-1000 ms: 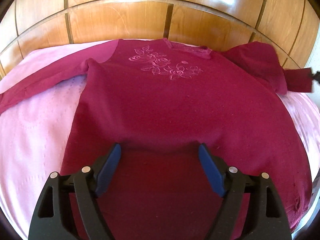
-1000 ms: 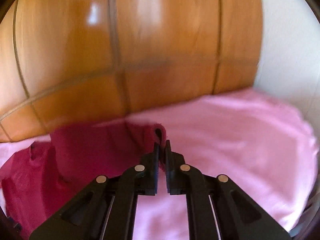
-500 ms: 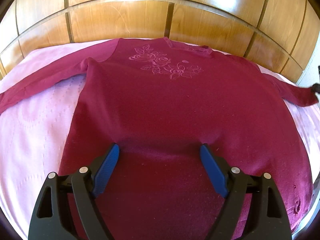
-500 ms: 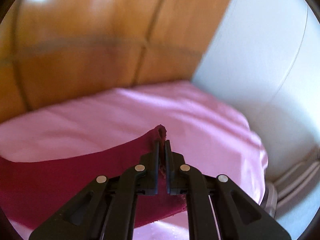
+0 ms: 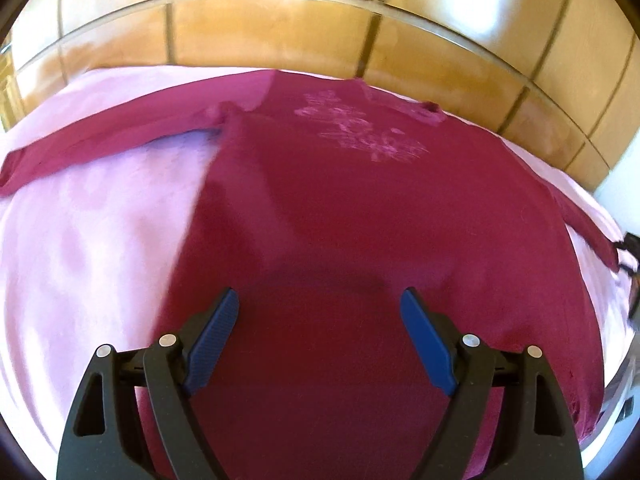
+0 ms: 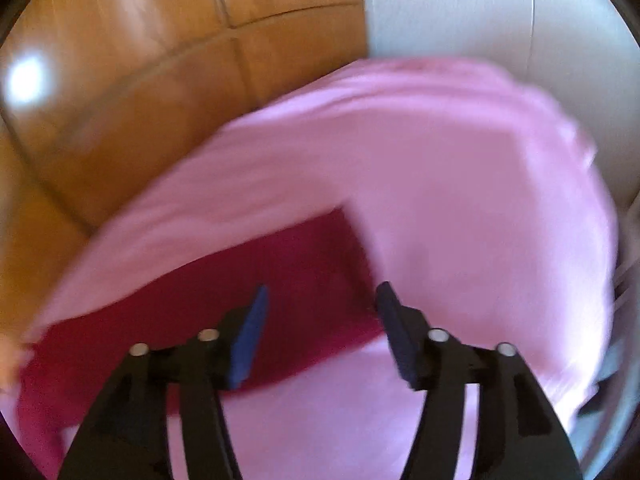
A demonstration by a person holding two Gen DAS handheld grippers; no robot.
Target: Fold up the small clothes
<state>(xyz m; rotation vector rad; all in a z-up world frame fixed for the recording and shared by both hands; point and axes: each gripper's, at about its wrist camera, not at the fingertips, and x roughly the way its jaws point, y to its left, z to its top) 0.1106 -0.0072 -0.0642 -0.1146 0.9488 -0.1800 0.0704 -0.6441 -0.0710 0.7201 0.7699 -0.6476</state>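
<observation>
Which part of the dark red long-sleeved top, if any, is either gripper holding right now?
Neither. The left gripper and right gripper are both open; the dark red long-sleeved top lies loose on the pink bedspread.

The top (image 5: 360, 232) lies flat on the sheet (image 5: 92, 240), neck at 12 o'clock toward the wood panels (image 5: 280, 32) that stand behind the bed. Its embroidery (image 5: 360, 132) sits just below the neck. One sleeve (image 5: 108, 140) runs out to 9 o'clock over the sheet; the other sleeve (image 5: 584, 224) runs to 3 o'clock. The left gripper (image 5: 320, 320) hangs over the lower body of the top, at 6 o'clock, jaws wide apart. The right gripper (image 6: 320, 312) hangs over the cuff end of the 3 o'clock sleeve (image 6: 240, 304), jaws spread to either side of it, sheet (image 6: 460, 200) beyond at 12 to 3 o'clock, panels (image 6: 140, 80) at 10 o'clock, a wall (image 6: 480, 8) at 1 o'clock.
</observation>
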